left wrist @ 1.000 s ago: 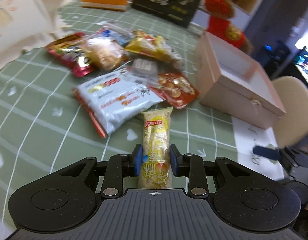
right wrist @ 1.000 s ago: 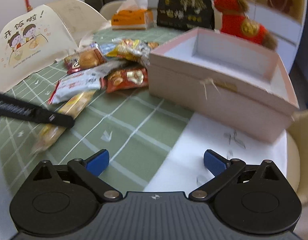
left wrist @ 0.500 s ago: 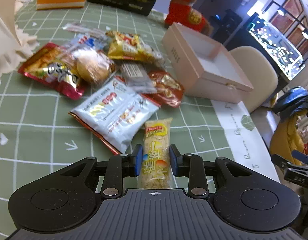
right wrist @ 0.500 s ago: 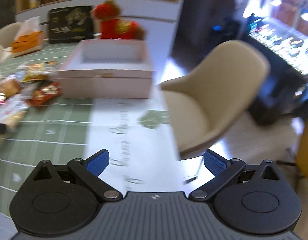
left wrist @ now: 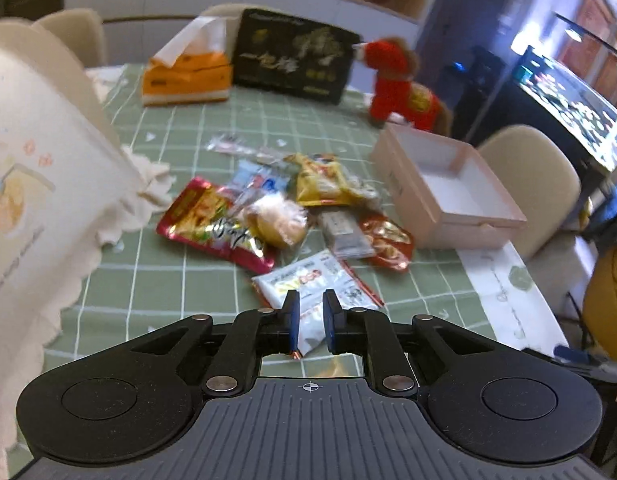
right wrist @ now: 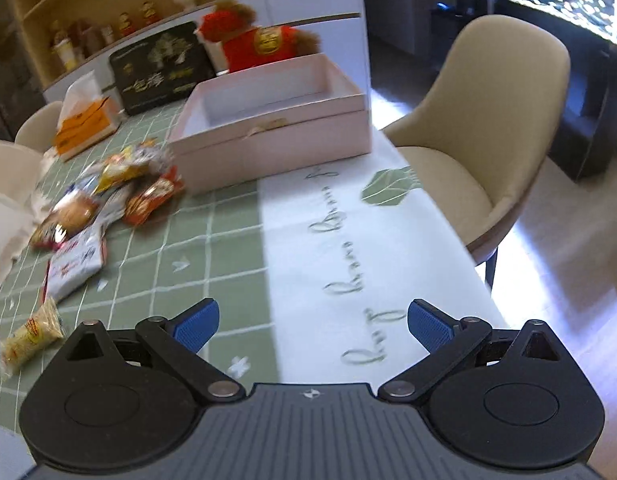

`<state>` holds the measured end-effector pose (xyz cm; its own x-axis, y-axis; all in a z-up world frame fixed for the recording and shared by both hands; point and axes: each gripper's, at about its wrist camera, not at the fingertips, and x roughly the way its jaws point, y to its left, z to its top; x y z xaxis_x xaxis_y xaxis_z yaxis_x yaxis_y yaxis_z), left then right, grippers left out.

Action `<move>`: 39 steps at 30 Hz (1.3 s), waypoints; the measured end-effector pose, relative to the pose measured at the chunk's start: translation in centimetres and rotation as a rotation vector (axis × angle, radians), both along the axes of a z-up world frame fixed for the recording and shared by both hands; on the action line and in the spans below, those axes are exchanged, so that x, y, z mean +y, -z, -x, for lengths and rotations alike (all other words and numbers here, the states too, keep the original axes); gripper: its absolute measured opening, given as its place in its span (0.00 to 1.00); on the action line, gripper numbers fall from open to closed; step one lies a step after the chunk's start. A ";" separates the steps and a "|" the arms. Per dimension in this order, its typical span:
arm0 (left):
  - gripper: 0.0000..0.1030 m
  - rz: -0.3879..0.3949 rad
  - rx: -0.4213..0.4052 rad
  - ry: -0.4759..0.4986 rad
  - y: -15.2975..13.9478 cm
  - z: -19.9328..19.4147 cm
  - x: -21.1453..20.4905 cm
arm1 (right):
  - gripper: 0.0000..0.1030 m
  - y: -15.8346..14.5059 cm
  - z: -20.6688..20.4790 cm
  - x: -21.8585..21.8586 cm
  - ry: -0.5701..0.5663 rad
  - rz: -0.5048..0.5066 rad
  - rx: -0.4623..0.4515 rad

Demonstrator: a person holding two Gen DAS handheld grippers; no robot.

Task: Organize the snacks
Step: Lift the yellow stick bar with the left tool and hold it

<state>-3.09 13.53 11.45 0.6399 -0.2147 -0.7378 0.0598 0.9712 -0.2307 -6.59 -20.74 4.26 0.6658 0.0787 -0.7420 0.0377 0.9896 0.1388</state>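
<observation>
A pile of snack packets (left wrist: pixel 292 216) lies on the green checked tablecloth, left of an open, empty pink box (left wrist: pixel 448 188). My left gripper (left wrist: pixel 310 320) is raised above the table with its jaws nearly closed and nothing between them; the white packet (left wrist: pixel 312 284) lies on the table behind them. The yellow noodle-snack packet (right wrist: pixel 32 334) lies on the table at the near left in the right wrist view. My right gripper (right wrist: pixel 312 322) is wide open and empty above the white table runner (right wrist: pixel 348 240). The pink box (right wrist: pixel 276 128) stands beyond it.
An orange tissue box (left wrist: pixel 188 76), a black gift box (left wrist: pixel 296 60) and a red plush toy (left wrist: pixel 404 88) stand at the table's far side. A cream paper bag (left wrist: pixel 36 184) rises at the left. A beige chair (right wrist: pixel 488 128) stands by the table's right edge.
My left gripper let go of the yellow packet, which now lies on the table, and rose and pulled back. My right gripper swung back toward the table and box.
</observation>
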 end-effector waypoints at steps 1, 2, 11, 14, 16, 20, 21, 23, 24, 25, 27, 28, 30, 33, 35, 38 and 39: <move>0.14 -0.011 0.009 0.045 0.3 -0.2 -0.2 | 0.97 -0.7 0.3 0.5 0.006 0.000 -0.014; 0.15 -0.023 0.034 0.109 0.9 -0.5 -0.5 | 0.97 -1.2 0.6 1.0 0.022 -0.008 -0.024; 0.22 -0.376 0.072 0.752 5.7 0.7 -2.2 | 0.97 -2.2 4.3 9.2 0.274 -0.147 -0.013; 0.25 -0.417 0.000 0.933 6.4 2.1 -1.4 | 0.97 -1.5 5.8 13.0 0.414 -0.098 -0.008; 0.34 -0.448 -0.030 1.005 7.1 2.6 -0.9 | 0.97 -1.3 6.4 15.3 0.524 -0.086 -0.014; 0.38 -0.390 0.016 1.010 8.3 1.7 0.7 | 0.96 -2.1 7.2 20.3 0.757 0.015 0.010; 0.38 -0.354 0.019 1.002 8.4 1.3 1.3 | 0.96 -2.6 7.7 21.5 0.819 0.050 -0.003; 0.34 -0.297 0.013 0.997 8.6 0.8 2.2 | 0.96 -3.1 8.0 23.6 0.935 0.111 -0.007; 0.34 -0.275 0.009 0.992 8.6 0.8 2.6 | 0.96 -3.3 8.0 24.3 0.969 0.119 -0.014; 0.34 -0.251 0.006 0.982 8.6 0.7 3.0 | 0.96 -3.4 7.9 24.9 0.996 0.115 -0.023; 0.34 -0.204 0.000 0.956 8.6 0.8 3.4 | 0.96 -3.7 7.4 25.8 1.033 0.088 -0.042; 0.34 -0.191 -0.008 0.950 8.6 0.8 3.6 | 0.96 -3.8 7.1 26.1 1.049 0.077 -0.052; 0.34 -0.192 -0.028 0.948 8.8 1.1 3.5 | 0.96 -4.0 6.8 26.9 1.074 0.066 -0.087; 0.34 -0.203 -0.048 0.946 9.0 1.3 3.2 | 0.95 -4.2 6.4 28.0 1.041 0.034 -0.116; 0.33 -0.176 -0.028 0.920 9.0 0.9 3.3 | 0.95 -4.6 6.3 28.9 1.001 0.079 -0.125; 0.33 -0.151 -0.008 0.867 9.0 0.7 3.2 | 0.95 -5.6 6.2 28.9 0.977 0.106 -0.142; 0.33 -0.152 -0.007 0.847 9.0 0.7 3.2 | 0.95 -5.8 6.1 28.6 0.976 0.105 -0.149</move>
<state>-3.78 16.73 2.47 0.3131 -0.5210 -0.7940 0.7793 0.6189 -0.0987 -12.71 7.85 10.10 0.4906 -0.6154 -0.6170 0.8320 0.5411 0.1219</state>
